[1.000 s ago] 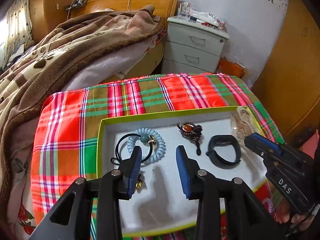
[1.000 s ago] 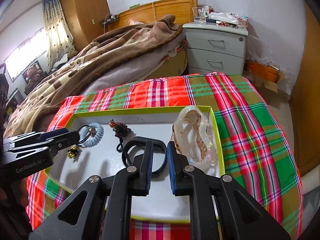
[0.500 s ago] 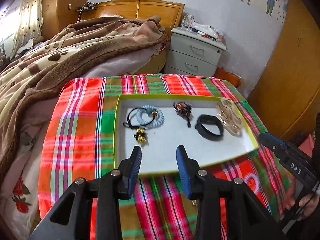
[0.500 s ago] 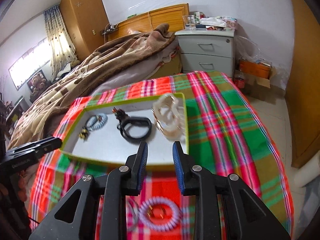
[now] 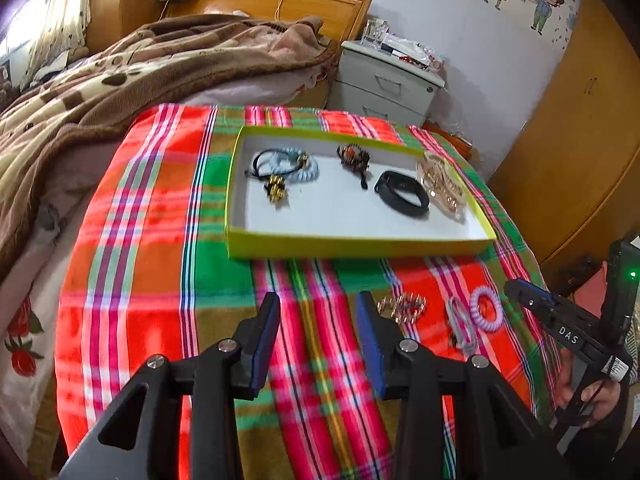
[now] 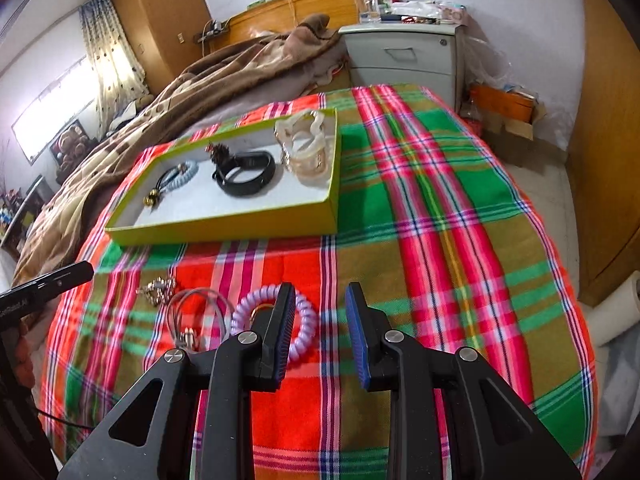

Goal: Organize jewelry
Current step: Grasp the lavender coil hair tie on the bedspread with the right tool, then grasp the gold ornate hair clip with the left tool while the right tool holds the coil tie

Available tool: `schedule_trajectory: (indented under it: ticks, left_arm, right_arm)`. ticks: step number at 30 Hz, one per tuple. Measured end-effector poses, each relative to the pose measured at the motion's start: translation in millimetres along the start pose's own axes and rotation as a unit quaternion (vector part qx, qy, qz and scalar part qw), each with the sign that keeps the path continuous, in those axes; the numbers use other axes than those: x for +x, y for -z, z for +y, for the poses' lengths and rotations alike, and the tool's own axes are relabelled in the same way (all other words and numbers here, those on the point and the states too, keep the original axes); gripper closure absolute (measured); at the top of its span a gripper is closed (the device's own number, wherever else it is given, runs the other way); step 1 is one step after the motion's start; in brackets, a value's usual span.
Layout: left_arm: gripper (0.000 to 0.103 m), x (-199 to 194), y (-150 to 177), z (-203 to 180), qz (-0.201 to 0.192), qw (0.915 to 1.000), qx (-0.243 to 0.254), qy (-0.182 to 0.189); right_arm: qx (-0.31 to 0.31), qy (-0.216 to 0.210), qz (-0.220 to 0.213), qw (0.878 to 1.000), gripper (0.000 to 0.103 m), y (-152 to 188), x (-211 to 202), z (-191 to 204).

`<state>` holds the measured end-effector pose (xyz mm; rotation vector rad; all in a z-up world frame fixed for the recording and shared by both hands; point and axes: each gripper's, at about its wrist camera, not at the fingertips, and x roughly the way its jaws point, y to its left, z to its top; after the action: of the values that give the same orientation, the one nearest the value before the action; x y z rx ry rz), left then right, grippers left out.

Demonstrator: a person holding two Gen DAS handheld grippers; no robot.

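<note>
Plaid cloth (image 5: 168,208) over the surface. Green-rimmed tray (image 5: 360,246) near far edge, white inside.

In tray, left to right: pale blue coil tie w/ black cord (image 5: 296,168) + gold charm (image 5: 276,192); dark beaded piece (image 5: 352,156); black band (image 5: 402,194) mid-right; clear/gold bracelets (image 5: 440,186) against right wall.

On cloth, betw tray & near edge: gold chain piece (image 5: 400,306), silver wire loop (image 5: 460,320), lilac coil tie (image 6: 276,320).

Left gripper (image 5: 316,340) released, jaws just widened, nothing betw pads, over bare cloth left of chain piece.

Right gripper (image 6: 320,328) released, jaws apart after recent widening, empty; left pad overlaps lilac coil in view, contact unclear.
</note>
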<state>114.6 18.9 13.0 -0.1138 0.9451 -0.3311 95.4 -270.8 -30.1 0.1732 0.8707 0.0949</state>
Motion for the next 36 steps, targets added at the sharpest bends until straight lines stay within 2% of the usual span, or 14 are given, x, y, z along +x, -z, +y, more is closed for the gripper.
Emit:
schedule_trajectory:
  ticks: [6,9,16,21,24,36]
  left_arm:
    - [0.062,-2,14,4,0.009,0.9999,-0.007,0.003]
    - [0.062,-2,20,3,0.015,0.9999,-0.004,0.003]
    - [0.062,0,28,5,0.027,0.9996,-0.006,0.005]
    - [0.062,1,29,3,0.03,0.9995,-0.005,0.001]
    - [0.062,1,28,0,0.03,0.9996,-0.001,-0.001]
    - [0.061,10,19,-20,0.033,0.999,0.028,0.005]
  right_arm:
    - [-0.02,-0.003,0.017,1.0,0.076,7,7,9]
    - [-0.031,0.011,0.022,0.999,0.076,11,9,10]
    - [-0.019,0.001,0.019,1.0,0.077,13,8,8]
    - [-0.013,0.004,0.016,1.0,0.093,14,7,5]
    - [-0.002,-0.006,0.014,1.0,0.093,15,5,0]
    - [0.054,-0.03,-0.032,0.998,0.093,4,-17,-20]
